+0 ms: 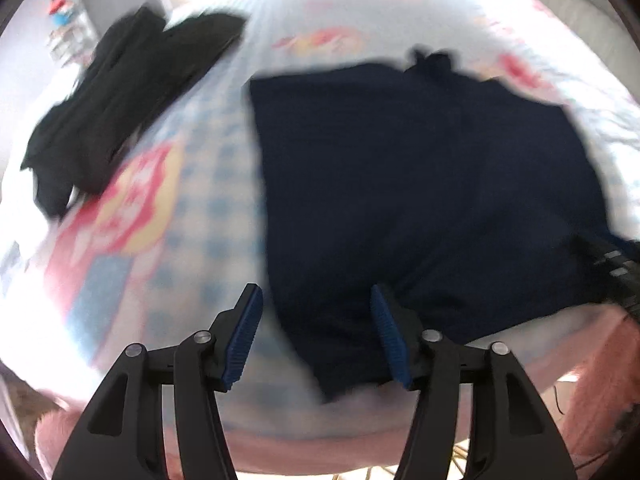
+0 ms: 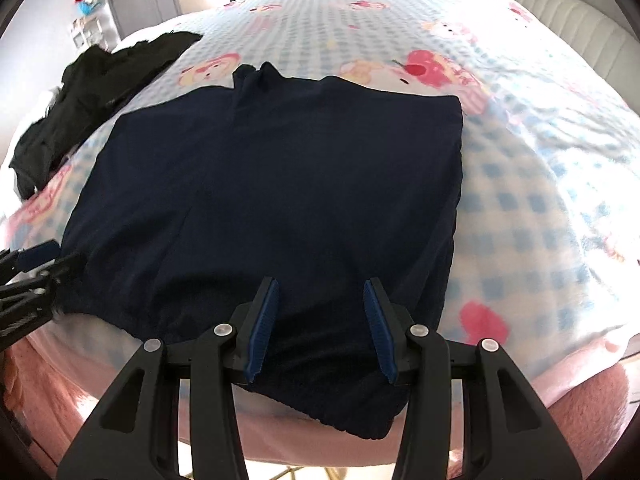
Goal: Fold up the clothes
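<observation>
A dark navy garment [image 2: 280, 200] lies spread flat on the bed, its elastic hem at the near edge. It also shows in the left wrist view [image 1: 420, 200], which is blurred. My left gripper [image 1: 316, 300] is open and empty over the garment's near left corner; it shows at the left edge of the right wrist view [image 2: 36, 264]. My right gripper [image 2: 320, 292] is open and empty just above the garment's near hem. Part of my right gripper shows at the right edge of the left wrist view [image 1: 616, 276].
The bed has a blue-checked cartoon-print sheet [image 2: 520, 200] over a pink blanket [image 2: 580, 404]. A black garment [image 2: 92, 92] lies crumpled at the far left, also in the left wrist view [image 1: 120, 100]. A padded headboard [image 2: 560, 12] is at the far right.
</observation>
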`<control>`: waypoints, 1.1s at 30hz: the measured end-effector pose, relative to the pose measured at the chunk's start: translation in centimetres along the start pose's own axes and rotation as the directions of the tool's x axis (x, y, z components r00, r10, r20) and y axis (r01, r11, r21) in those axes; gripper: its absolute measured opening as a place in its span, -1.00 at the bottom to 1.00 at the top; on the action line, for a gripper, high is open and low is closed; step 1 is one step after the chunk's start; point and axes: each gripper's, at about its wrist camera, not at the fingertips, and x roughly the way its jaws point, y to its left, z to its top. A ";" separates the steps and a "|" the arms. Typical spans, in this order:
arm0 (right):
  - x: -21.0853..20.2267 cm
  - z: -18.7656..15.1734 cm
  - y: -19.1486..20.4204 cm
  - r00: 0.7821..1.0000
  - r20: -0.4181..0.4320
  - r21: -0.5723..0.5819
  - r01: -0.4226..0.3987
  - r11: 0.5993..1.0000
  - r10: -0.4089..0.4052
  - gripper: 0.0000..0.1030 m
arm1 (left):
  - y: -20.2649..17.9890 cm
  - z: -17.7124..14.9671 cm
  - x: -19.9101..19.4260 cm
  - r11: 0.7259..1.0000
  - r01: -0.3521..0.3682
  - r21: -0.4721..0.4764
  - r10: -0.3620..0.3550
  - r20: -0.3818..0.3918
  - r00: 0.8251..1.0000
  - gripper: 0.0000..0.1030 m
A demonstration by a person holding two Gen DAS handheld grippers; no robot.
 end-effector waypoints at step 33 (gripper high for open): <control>0.4 0.3 -2.0 0.999 -0.017 -0.017 0.027 0.999 -0.028 -0.12 | -4.8 1.6 -1.3 0.971 0.197 0.134 -0.208 0.073 0.975 0.16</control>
